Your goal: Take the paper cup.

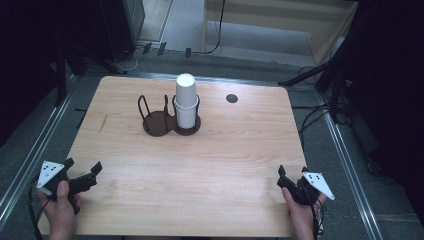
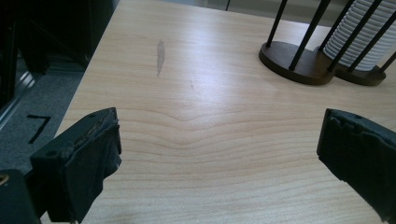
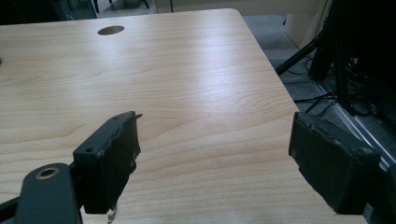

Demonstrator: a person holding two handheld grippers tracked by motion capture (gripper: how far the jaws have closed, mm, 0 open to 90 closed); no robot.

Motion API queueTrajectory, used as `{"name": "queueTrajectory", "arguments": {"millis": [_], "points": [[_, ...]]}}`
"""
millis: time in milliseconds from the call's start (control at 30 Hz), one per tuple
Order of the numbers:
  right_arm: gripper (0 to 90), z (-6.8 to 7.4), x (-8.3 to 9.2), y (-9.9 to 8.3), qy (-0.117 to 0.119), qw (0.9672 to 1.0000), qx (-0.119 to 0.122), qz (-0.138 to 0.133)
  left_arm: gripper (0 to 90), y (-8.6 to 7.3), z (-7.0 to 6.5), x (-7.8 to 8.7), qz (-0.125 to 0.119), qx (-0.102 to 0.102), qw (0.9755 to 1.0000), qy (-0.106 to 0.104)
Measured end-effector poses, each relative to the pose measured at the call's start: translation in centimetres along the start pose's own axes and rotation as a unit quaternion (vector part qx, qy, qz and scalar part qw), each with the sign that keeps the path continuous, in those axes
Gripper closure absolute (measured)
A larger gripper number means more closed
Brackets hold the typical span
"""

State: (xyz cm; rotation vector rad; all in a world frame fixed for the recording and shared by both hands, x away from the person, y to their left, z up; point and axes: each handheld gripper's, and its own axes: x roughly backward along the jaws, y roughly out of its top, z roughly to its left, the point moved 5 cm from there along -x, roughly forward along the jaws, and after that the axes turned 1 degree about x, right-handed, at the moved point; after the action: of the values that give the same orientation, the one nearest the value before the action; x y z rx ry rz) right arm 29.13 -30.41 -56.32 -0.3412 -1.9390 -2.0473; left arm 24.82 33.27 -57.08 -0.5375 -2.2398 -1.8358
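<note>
Stack of white paper cups (image 1: pixel 185 100) stands upright in the right-hand ring of a dark two-ring wire holder (image 1: pixel 162 120), far side of the counter (image 1: pixel 225 165), well apart from both hands; long axis vertical. Left hand-held gripper (image 1: pixel 82 172) at the near left corner looks a bit nearer than the right; jaws spread wide, nothing betw. them, w/ the holder ahead and to its right. Right hand-held gripper (image 1: pixel 291 176) at the near right corner, jaws also apart and empty, pads off the counter.
</note>
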Motion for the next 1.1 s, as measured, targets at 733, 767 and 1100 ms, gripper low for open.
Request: {"name": "queueTrajectory", "arguments": {"millis": [733, 767, 1100], "points": [[18.0, 1.5, -0.1, 0.8, 0.017, 0.9997, 0.006, 0.015, 0.0, 0.2, 0.6, -1.0, 0.026, 0.014, 0.9988, 0.038], [18.0, 2.3, -0.2, 1.3, 0.025, 0.9995, 0.010, 0.017, 0.0, 0.3, 0.5, -1.1, 0.026, 0.009, 0.9989, 0.039], [17.8, 7.7, -0.7, 6.3, 0.083, 0.9959, 0.035, -0.007, 0.0, 0.5, 0.3, -1.6, 0.028, 0.001, 0.9990, 0.036]]}}
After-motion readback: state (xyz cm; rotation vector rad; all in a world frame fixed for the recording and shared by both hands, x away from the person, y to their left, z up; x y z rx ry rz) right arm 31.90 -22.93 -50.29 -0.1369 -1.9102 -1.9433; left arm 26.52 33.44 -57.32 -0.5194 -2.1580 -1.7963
